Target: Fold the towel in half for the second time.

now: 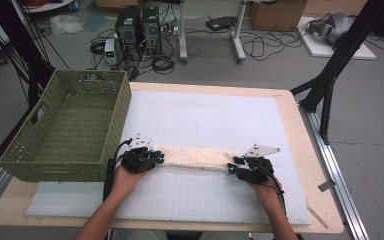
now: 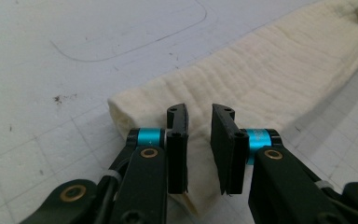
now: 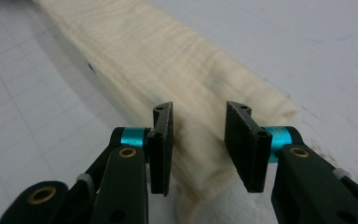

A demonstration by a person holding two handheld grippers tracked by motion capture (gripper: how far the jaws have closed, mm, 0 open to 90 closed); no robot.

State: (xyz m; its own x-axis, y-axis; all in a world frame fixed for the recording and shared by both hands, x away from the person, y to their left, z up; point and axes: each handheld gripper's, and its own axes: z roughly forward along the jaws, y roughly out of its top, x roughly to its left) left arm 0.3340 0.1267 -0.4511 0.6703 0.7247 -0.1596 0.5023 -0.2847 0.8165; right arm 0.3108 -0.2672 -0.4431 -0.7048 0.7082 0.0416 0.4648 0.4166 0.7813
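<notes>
A green woven basket (image 1: 65, 127) stands at the counter's (image 1: 300, 150) left edge, partly overhanging it, on the corner of a white gridded mat (image 1: 205, 120). Just right of the basket, near the counter's front edge, the left gripper (image 1: 156, 158) sits at the left end of a cream folded towel (image 1: 197, 157); its fingers (image 2: 177, 149) are spread, a gap showing between them, and the towel's end lies under them without being pinched. The towel lies flat as a long strip across the mat's middle front. At its right end the right gripper (image 1: 235, 166) hovers with fingers (image 3: 161, 151) likewise spread over the cloth, not clamping it.
</notes>
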